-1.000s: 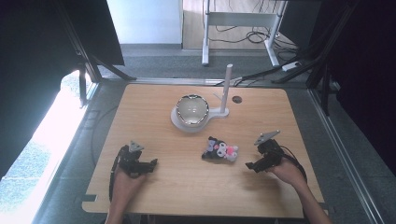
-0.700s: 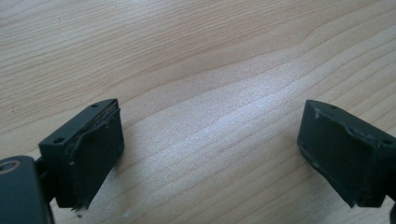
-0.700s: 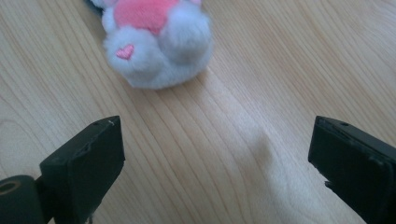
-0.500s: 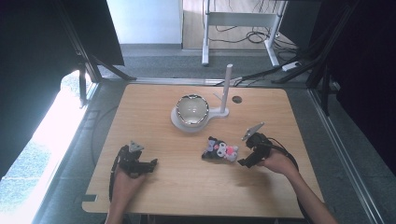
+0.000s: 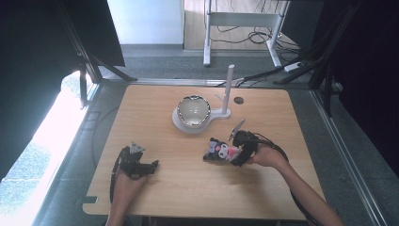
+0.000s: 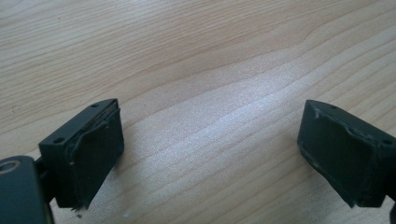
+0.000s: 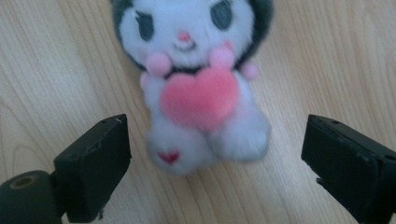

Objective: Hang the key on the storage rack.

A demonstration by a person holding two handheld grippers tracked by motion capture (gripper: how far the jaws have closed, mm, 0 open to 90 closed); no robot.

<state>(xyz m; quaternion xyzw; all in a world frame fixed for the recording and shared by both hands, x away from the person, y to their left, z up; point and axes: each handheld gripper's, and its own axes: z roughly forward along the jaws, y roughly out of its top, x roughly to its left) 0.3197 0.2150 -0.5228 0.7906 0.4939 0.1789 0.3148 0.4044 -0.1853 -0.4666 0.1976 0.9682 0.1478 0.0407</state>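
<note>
right gripper view: plush toy [image 7: 196, 88] just ahead of wide-open right gripper [image 7: 224, 168].

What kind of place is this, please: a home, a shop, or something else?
Probably a lab or recording room, not a home. A bare wooden table stands between black curtains, cables lie on the grey floor, and a person holds a gripper in each hand.

L gripper [image 5: 139, 165] low over the table near front-left edge, held by L hand [image 5: 126, 178], forearm entering from front edge; jaws wide apart w/ bare wood between them in left gripper view [image 6: 210, 154]. R gripper [image 5: 240, 148] right of centre, R hand [image 5: 263, 156] behind it, forearm angled in from front-right corner; jaws spread wide [image 7: 224, 163].
</note>
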